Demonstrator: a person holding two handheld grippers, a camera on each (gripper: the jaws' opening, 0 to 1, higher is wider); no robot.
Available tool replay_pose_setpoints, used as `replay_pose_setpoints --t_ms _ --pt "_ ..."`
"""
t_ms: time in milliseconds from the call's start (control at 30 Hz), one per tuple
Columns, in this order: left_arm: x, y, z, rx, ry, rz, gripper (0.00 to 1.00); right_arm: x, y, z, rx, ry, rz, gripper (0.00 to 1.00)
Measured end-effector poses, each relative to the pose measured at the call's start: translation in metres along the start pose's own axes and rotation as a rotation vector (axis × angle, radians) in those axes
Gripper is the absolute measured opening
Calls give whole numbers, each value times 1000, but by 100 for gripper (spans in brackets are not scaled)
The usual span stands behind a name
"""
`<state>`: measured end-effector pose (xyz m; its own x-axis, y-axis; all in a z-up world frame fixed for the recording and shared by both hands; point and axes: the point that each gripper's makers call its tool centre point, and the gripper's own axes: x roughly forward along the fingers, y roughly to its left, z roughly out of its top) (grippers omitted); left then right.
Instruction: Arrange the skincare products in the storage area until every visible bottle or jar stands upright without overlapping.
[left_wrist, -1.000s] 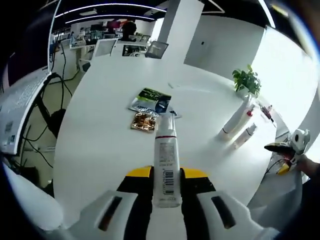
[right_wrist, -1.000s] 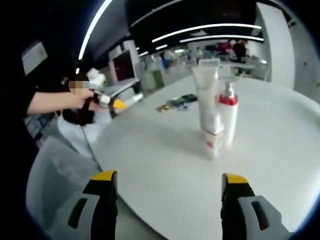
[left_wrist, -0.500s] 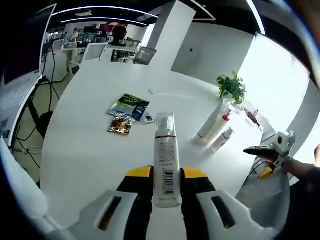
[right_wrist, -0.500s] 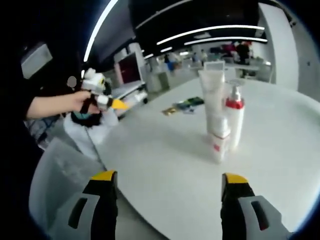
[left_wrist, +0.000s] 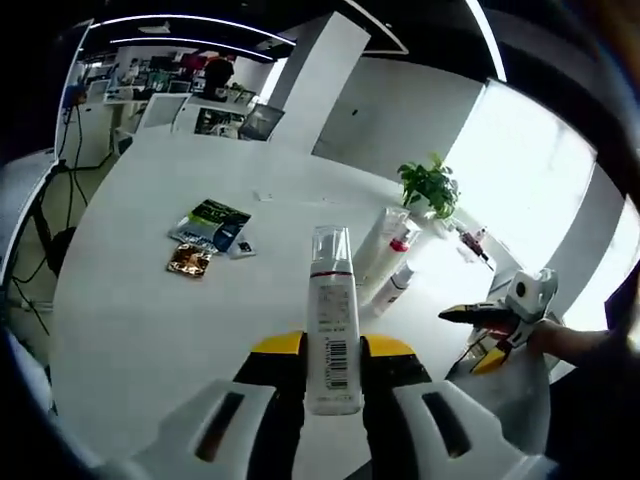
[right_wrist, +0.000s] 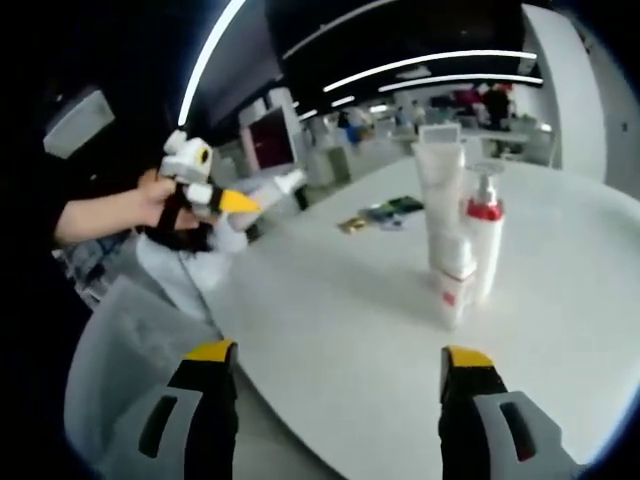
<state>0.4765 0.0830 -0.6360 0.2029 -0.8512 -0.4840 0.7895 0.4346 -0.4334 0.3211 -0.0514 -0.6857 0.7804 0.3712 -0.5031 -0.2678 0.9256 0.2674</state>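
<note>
The left tongs (left_wrist: 333, 372) are clamped on a slim white cylindrical bottle (left_wrist: 331, 330) with a clear cap, a red band under it and a barcode on its label, held above the smooth, glossy white round surface (left_wrist: 150, 310). The right tongs (right_wrist: 339, 400) stand wide apart, holding nothing. On the surface, a tall white tube (right_wrist: 442, 205), a red-collared pump bottle (right_wrist: 487, 230) and a small white bottle (right_wrist: 455, 282) stand upright, close together. Flat foil sachets (left_wrist: 205, 228) lie well apart from them.
</note>
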Motion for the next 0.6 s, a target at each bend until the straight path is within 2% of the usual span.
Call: replay_pose_setpoints --t_ms 167,433,533,600 --pt "-2 -25 -1 -2 -21 -85 25 0 5 2 -3 -8 19 86" --pt "-7 -52 -2 -4 -47 -177 25 0 14 4 -24 -17 56 86" --pt "-10 -65 -1 -16 -62 -230 25 0 21 6 -29 -26 86 85" --pt "-11 -68 0 -18 -69 -242 25 0 25 7 -30 -31 107 85"
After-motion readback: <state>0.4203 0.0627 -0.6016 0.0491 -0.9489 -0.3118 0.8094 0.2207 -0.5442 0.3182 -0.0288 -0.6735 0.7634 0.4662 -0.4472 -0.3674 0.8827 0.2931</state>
